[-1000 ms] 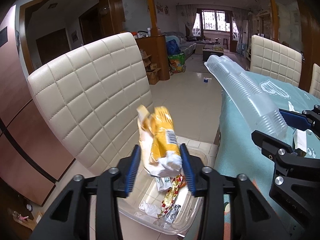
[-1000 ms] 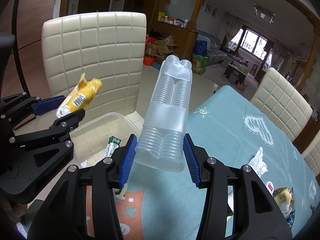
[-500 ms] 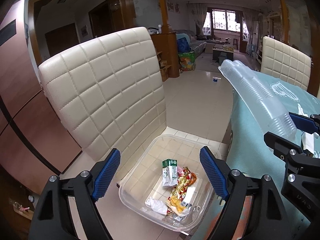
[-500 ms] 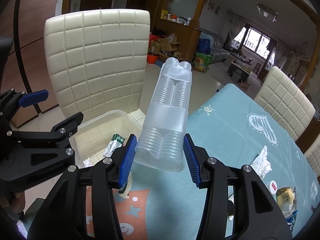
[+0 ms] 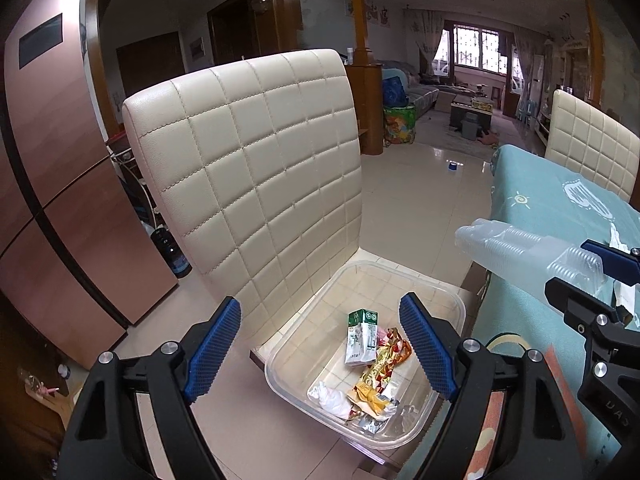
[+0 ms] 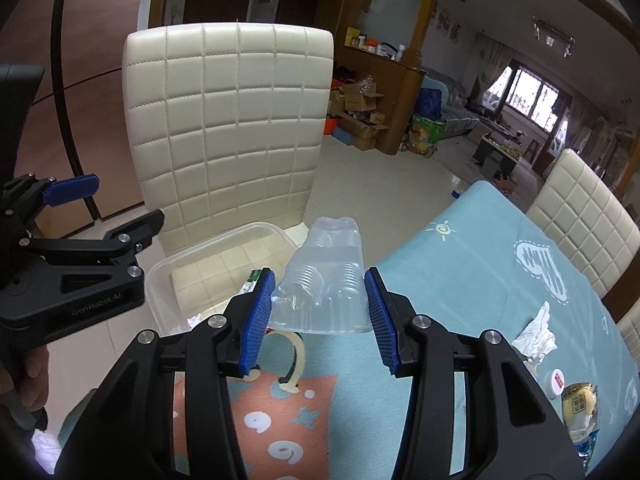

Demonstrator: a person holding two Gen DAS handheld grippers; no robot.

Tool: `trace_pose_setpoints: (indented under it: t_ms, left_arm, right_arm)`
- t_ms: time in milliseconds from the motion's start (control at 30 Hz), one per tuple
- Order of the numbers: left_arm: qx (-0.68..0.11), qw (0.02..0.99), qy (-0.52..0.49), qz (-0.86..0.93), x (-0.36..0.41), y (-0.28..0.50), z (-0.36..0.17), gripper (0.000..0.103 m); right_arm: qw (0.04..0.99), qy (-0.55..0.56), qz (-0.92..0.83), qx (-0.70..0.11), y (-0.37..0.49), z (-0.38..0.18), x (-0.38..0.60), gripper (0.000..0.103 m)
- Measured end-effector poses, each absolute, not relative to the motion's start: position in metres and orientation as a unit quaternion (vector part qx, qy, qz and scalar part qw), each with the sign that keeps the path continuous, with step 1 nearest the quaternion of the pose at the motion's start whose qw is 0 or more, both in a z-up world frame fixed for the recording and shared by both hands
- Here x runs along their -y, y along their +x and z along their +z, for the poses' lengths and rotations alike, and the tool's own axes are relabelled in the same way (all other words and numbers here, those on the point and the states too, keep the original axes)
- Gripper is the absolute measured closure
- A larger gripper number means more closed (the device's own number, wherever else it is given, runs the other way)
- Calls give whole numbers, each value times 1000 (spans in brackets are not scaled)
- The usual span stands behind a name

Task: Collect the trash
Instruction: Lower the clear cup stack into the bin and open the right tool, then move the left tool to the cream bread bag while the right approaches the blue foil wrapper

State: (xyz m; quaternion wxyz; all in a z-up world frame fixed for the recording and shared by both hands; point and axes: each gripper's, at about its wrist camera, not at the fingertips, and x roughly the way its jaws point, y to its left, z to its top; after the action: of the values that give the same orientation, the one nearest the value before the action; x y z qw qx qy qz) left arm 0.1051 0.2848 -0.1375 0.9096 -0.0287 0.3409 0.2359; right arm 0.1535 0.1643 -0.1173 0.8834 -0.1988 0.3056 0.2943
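While the left tool (image 5: 320,344) is hanging released over the clear bin (image 5: 460,312) on the chair seat — wrappers inside — the right tool (image 6: 318,316) is clenching a plastic cup sleeve (image 6: 324,280) over the bench's near corner, binward.

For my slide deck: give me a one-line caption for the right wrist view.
Right tool grips a clear plastic cup sleeve near the trash bin on a chair.

The right gripper (image 5: 600,276) is cut off by the left view's right edge, so its grip on the clear pack (image 5: 520,244) is partly hidden there. In the right view the pack (image 6: 324,292) hides most of the trash in the bin (image 6: 160,280). A wrapper (image 6: 580,412) on the table is cut off by the frame edge, its print too small to read.
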Motion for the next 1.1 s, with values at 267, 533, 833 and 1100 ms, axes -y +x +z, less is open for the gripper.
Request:
trace_pose_setpoints:
  t_ms: [267, 533, 833, 1100]
  left_arm:
    - [-340, 910, -26, 234, -282, 103, -138, 23]
    - [-339, 912, -31, 228, -280, 101, -134, 23]
    - [-329, 922, -16, 204, -256, 96, -124, 23]
    - [-315, 934, 2, 171, -221, 92, -108, 23]
  right_arm:
    - [869, -184, 311, -337, 158, -122, -166, 47]
    - [882, -187, 287, -324, 156, -116, -156, 44]
    - [895, -178, 260, -317, 148, -107, -128, 44]
    - [914, -161, 225, -297, 134, -88, -92, 34]
